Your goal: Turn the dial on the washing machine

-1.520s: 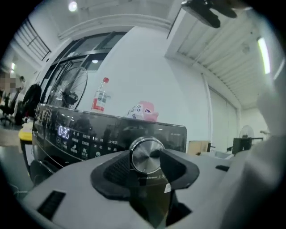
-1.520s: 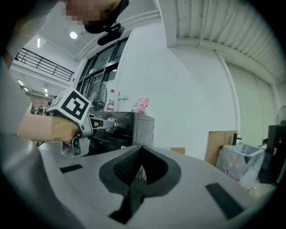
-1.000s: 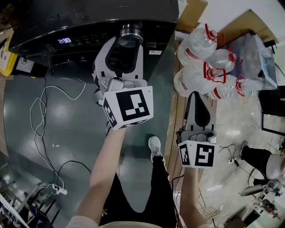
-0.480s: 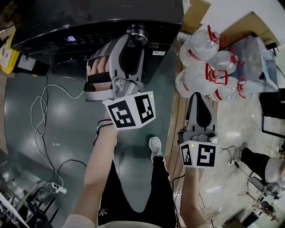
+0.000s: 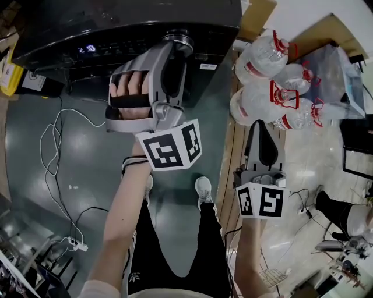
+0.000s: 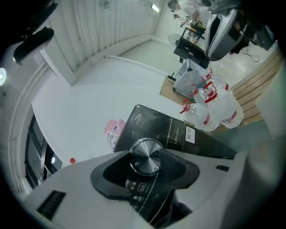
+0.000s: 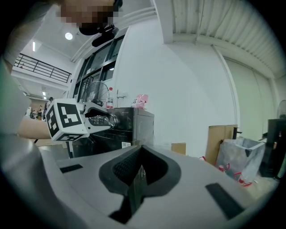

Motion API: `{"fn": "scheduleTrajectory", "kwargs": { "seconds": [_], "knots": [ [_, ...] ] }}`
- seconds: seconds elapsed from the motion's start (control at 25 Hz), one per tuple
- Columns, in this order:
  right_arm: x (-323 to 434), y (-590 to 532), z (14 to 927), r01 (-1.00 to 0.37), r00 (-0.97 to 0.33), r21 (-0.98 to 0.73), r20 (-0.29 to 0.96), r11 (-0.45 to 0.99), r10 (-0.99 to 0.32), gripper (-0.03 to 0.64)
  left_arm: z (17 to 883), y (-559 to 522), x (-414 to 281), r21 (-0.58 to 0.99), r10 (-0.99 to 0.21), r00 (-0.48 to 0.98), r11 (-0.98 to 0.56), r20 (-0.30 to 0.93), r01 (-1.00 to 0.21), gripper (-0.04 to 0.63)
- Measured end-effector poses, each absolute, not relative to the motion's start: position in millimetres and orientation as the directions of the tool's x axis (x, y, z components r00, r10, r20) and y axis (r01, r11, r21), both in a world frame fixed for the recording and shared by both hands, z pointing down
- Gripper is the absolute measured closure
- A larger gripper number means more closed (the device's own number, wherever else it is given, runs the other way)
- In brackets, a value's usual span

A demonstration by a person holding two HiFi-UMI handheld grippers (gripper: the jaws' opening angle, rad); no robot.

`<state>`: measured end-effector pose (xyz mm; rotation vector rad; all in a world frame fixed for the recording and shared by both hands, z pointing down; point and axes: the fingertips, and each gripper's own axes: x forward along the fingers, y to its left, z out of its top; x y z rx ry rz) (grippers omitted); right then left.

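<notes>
Brushed-metal dial, on the washing machine's dark control panel, is pinched between the pads of the left gripper, so the turn looks under way, how far I can't judge. Right of the machine the right gripper idles, jaws pressed together on nothing. Glossy grey floor fronts the machine; water bottles crowd its right side.

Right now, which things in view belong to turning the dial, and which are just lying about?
Job: dial, washing machine, left gripper clamped on the dial.
Lying about: water bottles, floor cables, cardboard, plastic bag; right gripper shut and empty.
</notes>
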<state>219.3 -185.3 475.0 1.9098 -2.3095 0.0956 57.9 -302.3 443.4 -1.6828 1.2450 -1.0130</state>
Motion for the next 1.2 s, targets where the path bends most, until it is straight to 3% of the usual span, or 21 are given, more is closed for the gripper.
{"fn": "scheduleTrajectory", "kwargs": {
  "seconds": [0.16,0.2,0.52,0.64,0.76,0.84,1.0,1.2],
  "knots": [
    [217,-185,473,-0.98,-0.187,0.046,0.147,0.195,-0.971,0.612,440,-300,58,-0.913,-0.968,0.218,-0.195,0.121,-0.359,0.383],
    [215,-185,472,-0.978,-0.192,0.051,0.145,0.201,-0.971,0.612,437,-299,59,-0.903,-0.967,0.229,-0.198,0.115,-0.381,0.354],
    [176,-195,412,-0.957,-0.23,0.157,0.101,0.243,-0.968,0.612,364,-271,34,-0.689,-0.959,0.273,-0.252,0.082,-0.679,0.345],
    [155,-203,355,-0.942,-0.249,0.221,0.044,0.252,-0.968,0.612,308,-263,5,-0.545,-0.949,0.313,-0.272,0.018,-0.793,0.398],
    [137,-205,304,-0.94,-0.248,0.242,0.003,0.242,-0.969,0.612,259,-255,-37,-0.215,-0.953,0.297,-0.279,-0.053,-0.936,0.471],
    [124,-201,273,-0.94,-0.243,0.254,-0.025,0.229,-0.97,0.612,230,-247,-67,-0.05,-0.956,0.278,-0.275,-0.091,-0.96,0.506],
    [97,-167,224,-0.942,-0.238,0.251,-0.034,0.222,-0.971,0.612,181,-202,-95,-0.092,-0.944,0.3,-0.289,-0.139,-0.953,0.566],
    [76,-137,179,-0.951,-0.225,0.234,-0.076,0.202,-0.971,0.612,147,-151,-112,-0.089,-0.925,0.342,-0.332,-0.167,-0.939,0.589]
  ]
}}
